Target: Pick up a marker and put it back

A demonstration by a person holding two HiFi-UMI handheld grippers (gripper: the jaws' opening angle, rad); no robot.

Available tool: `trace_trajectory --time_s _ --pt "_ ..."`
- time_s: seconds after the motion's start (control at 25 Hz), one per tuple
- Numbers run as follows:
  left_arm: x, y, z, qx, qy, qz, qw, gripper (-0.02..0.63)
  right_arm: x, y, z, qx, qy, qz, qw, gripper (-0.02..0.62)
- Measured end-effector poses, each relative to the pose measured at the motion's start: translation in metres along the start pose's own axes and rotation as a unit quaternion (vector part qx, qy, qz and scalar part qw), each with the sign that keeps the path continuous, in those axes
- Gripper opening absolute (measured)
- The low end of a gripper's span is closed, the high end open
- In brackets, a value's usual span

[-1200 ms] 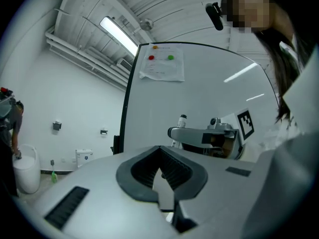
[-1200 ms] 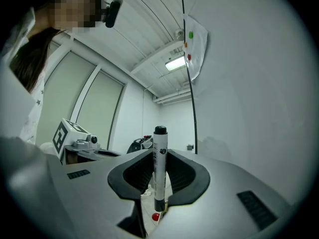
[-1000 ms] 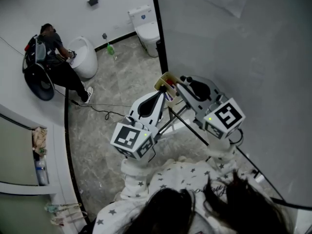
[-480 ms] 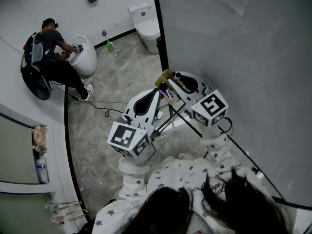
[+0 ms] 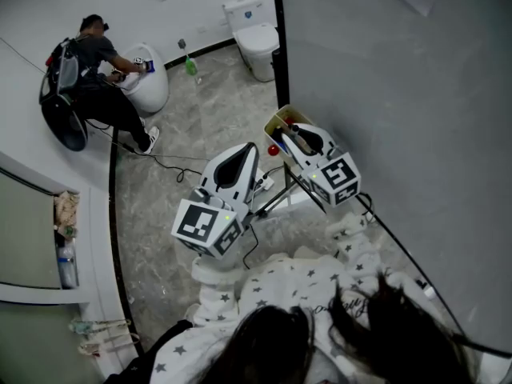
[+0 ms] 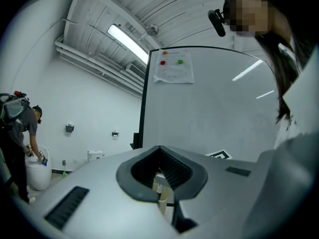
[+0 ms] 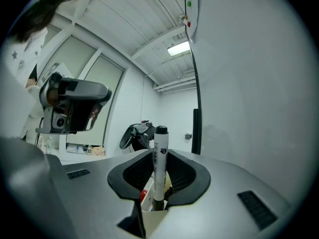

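A white marker (image 7: 160,158) with a black cap stands upright between the jaws of my right gripper (image 7: 159,185), which is shut on it. Its lower end sits at a pale yellow marker holder (image 5: 280,121) on the edge of the whiteboard (image 5: 384,94). A red marker cap (image 5: 273,150) shows beside the holder, and a red cap (image 7: 144,195) also lies low between the jaws. In the head view my right gripper (image 5: 293,135) points into the holder. My left gripper (image 5: 249,155) hovers just left of the holder, open and holding nothing.
The whiteboard stands on dark easel legs (image 5: 286,192) over a marble floor. A person (image 5: 92,66) crouches by a white round unit (image 5: 150,88) far left. A toilet (image 5: 258,29) stands at the back wall, and a cable (image 5: 172,166) trails across the floor.
My right gripper has moved closer to the holder with the marker in it. The left gripper stays beside it. The crouching person has shifted a little.
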State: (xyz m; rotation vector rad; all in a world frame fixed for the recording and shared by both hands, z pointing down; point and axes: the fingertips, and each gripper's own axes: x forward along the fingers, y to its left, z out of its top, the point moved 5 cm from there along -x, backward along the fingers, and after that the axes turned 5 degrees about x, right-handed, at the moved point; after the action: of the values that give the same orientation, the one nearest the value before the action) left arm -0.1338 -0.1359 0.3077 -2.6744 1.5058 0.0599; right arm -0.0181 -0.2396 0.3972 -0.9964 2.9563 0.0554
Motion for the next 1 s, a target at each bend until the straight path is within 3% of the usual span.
trace_trajectory --time_s 0.16,0.36,0.44,0.52,0.68,0.88,1.0 --pt "-0.001 0.006 -0.004 0.002 -0.002 0.006 1.0000 0.002 0.004 -0.001 -0.015 0.010 -0.009 -0.006 1.000 0.080" --pt "0.004 0.002 0.000 0.003 -0.004 0.005 1.0000 0.002 0.002 -0.004 -0.010 -0.031 -0.010 -0.024 0.999 0.081" --pt "0.004 -0.002 0.001 0.003 -0.003 0.002 1.0000 0.002 -0.003 -0.002 -0.005 -0.019 -0.024 -0.019 0.999 0.088" --pt "0.003 -0.005 0.002 0.002 -0.003 0.000 1.0000 0.002 -0.009 0.001 0.004 0.009 -0.047 -0.009 0.999 0.203" --pt "0.004 -0.009 0.007 -0.001 -0.001 -0.005 1.0000 0.002 -0.025 0.007 0.027 0.010 -0.058 -0.007 0.998 0.207" --pt "0.010 -0.014 0.011 -0.006 -0.001 -0.021 0.9998 0.002 -0.047 0.022 0.048 -0.012 -0.015 0.021 1.000 0.206" --pt "0.015 -0.019 0.014 -0.010 -0.004 -0.031 0.9995 0.002 -0.058 0.030 0.067 0.010 -0.005 0.043 0.999 0.206"
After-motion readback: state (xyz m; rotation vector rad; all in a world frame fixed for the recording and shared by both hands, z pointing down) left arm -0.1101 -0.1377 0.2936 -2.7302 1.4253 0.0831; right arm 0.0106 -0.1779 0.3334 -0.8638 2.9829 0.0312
